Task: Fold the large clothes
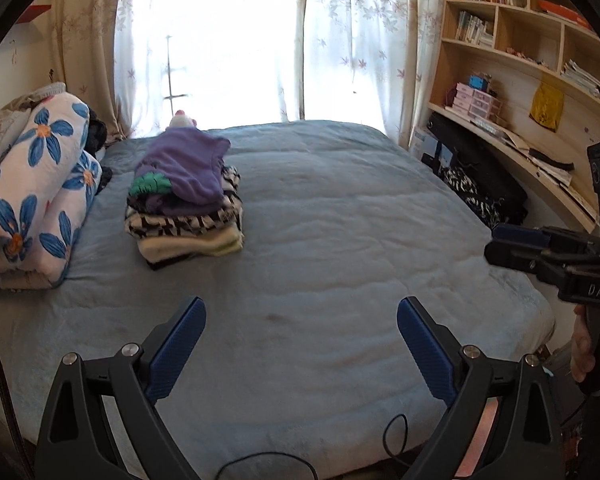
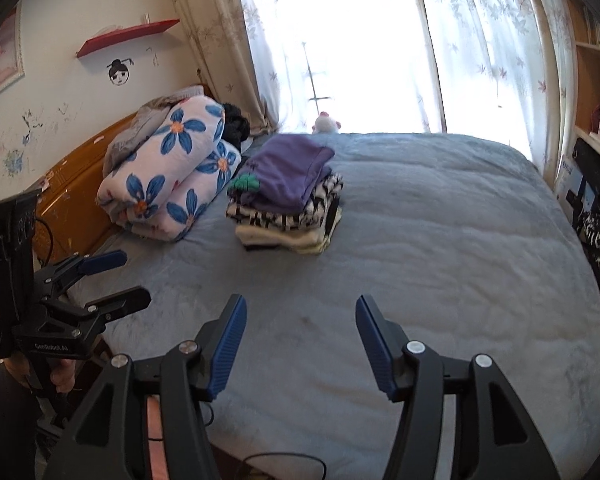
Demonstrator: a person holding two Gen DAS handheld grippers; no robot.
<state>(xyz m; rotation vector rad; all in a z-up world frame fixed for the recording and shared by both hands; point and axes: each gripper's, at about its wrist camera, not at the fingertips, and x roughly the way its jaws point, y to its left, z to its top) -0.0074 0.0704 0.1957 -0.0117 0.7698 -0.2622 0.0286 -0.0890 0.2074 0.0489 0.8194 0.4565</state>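
A stack of folded clothes [image 1: 184, 208] [image 2: 288, 196], purple garment on top, black-and-white and cream ones beneath, rests on the far left part of the blue bed cover [image 1: 340, 248] [image 2: 440, 240]. My left gripper [image 1: 302, 308] hovers over the near part of the bed, open wide, with nothing between its blue pads. It also shows in the right wrist view as the left gripper [image 2: 134, 276] at the left edge, held by a hand. My right gripper [image 2: 300, 304] is open and holds nothing. From the left wrist view the right gripper [image 1: 496, 242] is at the bed's right side.
A rolled floral quilt [image 1: 36, 184] [image 2: 168, 176] lies against the wooden headboard [image 2: 72, 196] at the left. A plush toy [image 1: 182, 119] sits by the curtained window. Bookshelves [image 1: 520, 40] and dark bags [image 1: 480, 184] line the right side. A black cable [image 1: 394, 436] lies at the near bed edge.
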